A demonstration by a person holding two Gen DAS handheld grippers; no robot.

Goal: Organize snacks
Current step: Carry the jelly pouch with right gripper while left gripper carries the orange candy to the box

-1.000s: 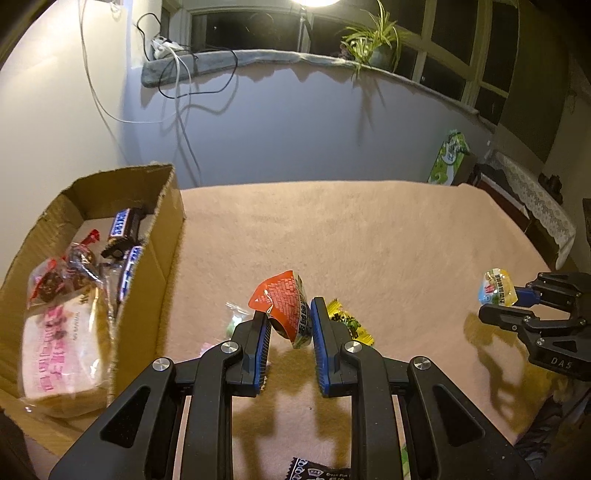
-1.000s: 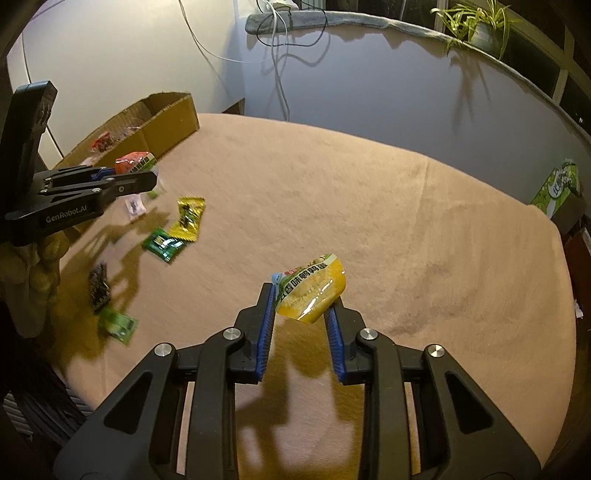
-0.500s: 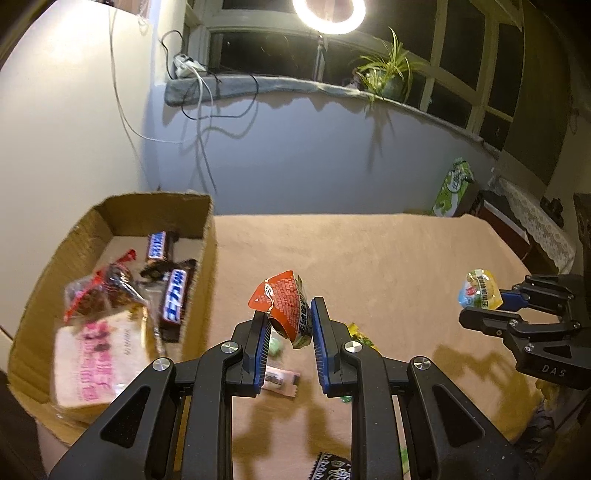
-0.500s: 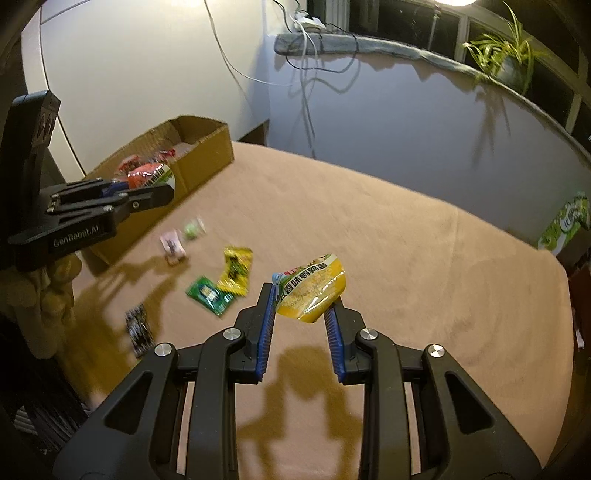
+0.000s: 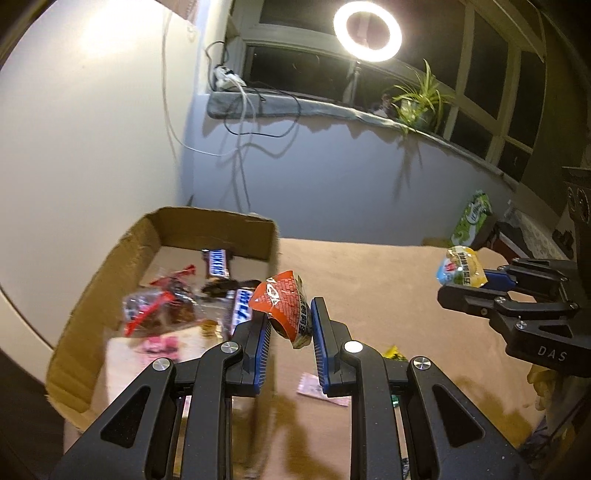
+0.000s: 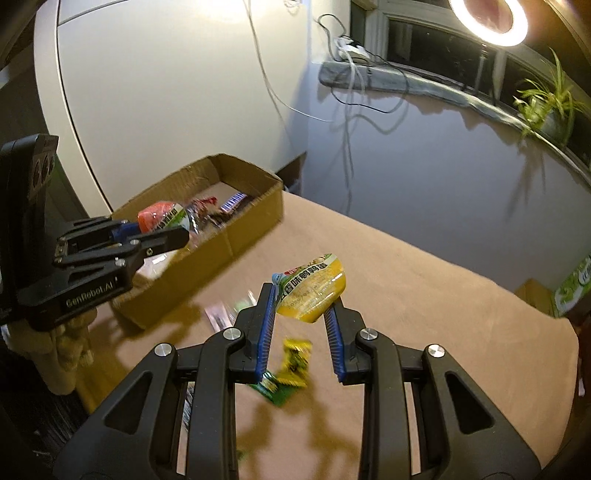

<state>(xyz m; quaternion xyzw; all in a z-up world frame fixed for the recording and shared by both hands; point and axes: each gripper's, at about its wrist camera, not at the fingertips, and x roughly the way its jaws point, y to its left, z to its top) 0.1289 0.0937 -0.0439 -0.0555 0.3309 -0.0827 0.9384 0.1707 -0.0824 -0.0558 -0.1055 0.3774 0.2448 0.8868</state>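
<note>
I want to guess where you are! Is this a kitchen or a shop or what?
Probably a room at home, at night: dark windows, a potted plant on the sill, a ring light, and a cloth-covered table.

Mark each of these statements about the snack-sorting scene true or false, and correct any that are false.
1. The left gripper is shut on a red-orange packet. True.
2. The right gripper is empty. False: it is shut on a yellow packet.
3. The cardboard box already holds snack bars. True.
4. No snacks are left on the tan cloth. False: a small yellow packet and a green packet, among others, lie on it.
5. The red-orange packet lies in the box. False: it is held above the box's near edge.
</note>
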